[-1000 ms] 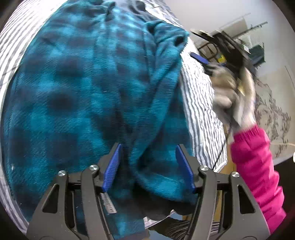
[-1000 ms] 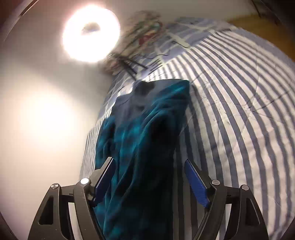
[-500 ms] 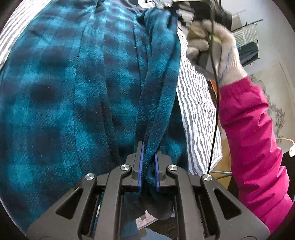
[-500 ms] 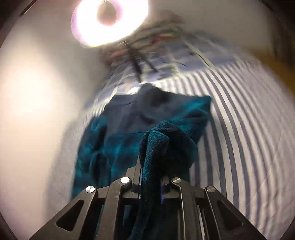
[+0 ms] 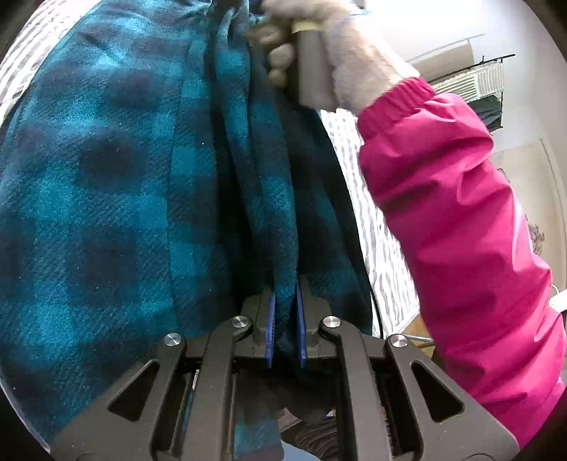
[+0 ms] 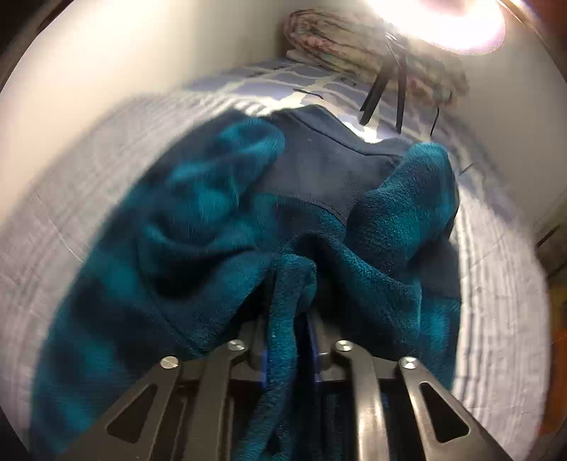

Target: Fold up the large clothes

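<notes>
1. A teal-and-black checked fleece garment lies spread over a striped bedcover, filling most of both wrist views.
2. Only the left wrist view shows the person: a gloved hand at the far top, wrapped round a grey handle, with a bright pink sleeve running down the right side. Past the sleeve a pale wall and a dark rack can be made out.
3. Only the right wrist view shows the far end of the bed: a dark navy panel of the garment, a bundle of patterned bedding against the wall, two dark straps hanging before it, and a glaring lamp at the top right. The left half of this view is blurred.
4. No box, basket or other container is in either view; the garment rests directly on the bedcover.
5. The left gripper has its blue pads drawn close together, pinching a long ridge of fleece that runs from the jaws toward the gloved hand.
6. The right gripper has a bunched fold of fleece standing between its pads; the jaws are nearly together yet easing apart, with the fabric caught between them.
</notes>
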Action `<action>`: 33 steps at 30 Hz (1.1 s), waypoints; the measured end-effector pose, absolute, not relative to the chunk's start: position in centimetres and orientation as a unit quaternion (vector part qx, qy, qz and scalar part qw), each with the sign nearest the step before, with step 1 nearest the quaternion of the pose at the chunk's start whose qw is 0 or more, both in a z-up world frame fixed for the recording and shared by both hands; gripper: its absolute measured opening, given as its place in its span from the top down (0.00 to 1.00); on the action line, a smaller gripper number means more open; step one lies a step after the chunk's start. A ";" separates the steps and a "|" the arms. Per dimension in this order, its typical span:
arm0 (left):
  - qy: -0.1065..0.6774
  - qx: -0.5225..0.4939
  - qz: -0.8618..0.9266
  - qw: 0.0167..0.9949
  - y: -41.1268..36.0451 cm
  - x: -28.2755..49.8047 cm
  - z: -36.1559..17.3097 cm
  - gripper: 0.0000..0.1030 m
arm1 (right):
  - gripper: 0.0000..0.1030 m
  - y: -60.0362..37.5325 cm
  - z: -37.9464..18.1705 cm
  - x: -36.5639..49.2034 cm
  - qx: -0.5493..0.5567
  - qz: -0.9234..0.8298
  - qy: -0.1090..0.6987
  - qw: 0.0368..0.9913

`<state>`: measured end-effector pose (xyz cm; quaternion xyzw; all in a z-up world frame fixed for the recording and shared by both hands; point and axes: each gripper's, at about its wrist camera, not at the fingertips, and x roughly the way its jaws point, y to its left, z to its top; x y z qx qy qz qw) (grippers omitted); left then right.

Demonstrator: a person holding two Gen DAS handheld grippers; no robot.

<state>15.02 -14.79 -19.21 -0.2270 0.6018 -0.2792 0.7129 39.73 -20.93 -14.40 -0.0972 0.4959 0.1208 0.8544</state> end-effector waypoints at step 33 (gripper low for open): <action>0.559 -0.188 -0.301 0.749 -12.9 12.4 -13.7 0.65 | 0.70 -29.2 -8.1 41.7 0.054 0.093 0.460 0.881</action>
